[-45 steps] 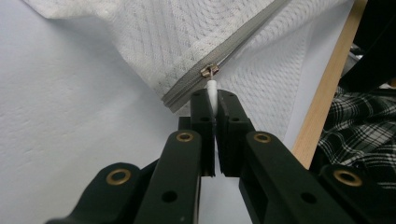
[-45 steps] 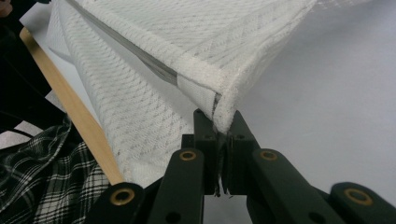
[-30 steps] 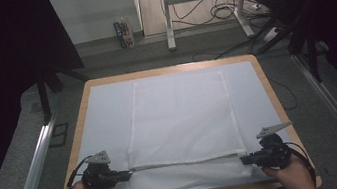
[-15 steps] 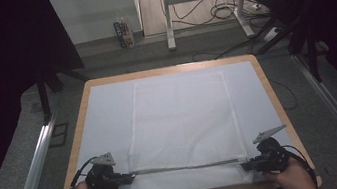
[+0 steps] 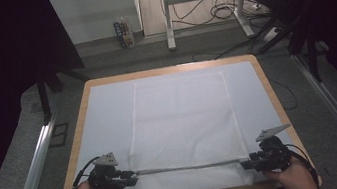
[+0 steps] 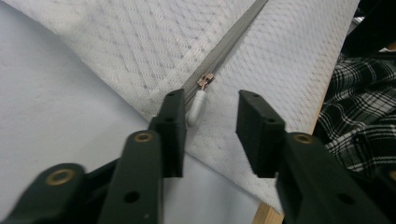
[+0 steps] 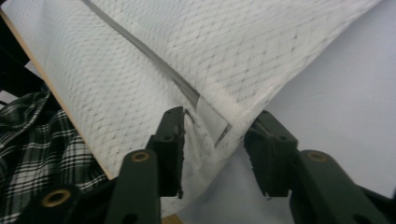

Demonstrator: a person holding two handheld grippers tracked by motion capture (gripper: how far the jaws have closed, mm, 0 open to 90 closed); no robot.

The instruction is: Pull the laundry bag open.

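Note:
A white mesh bag [image 5: 183, 122] lies flat on the white mat [image 5: 103, 114] of the wooden table [image 5: 168, 70]. Its grey zipper [image 5: 190, 166] runs across near the front edge. My left gripper [image 5: 131, 177] sits at the zipper's left end. Its jaws have just been opening and stand apart, with the white zipper pull [image 6: 197, 106] lying between them against one pad. My right gripper [image 5: 245, 165] is at the right end, its jaws also just opening. In the right gripper view [image 7: 219, 126] the zipper's end tab [image 7: 210, 119] lies loose in the gap.
Metal rails [image 5: 31, 170] run along the floor on both sides of the table. Desk legs and cables [image 5: 225, 12] stand behind it. A plaid garment [image 6: 364, 107] of the person shows just past the table's front edge.
Both pairs of jaws have parted and let go of the zipper ends. The hands have stayed where they were, and the bag lies as before.

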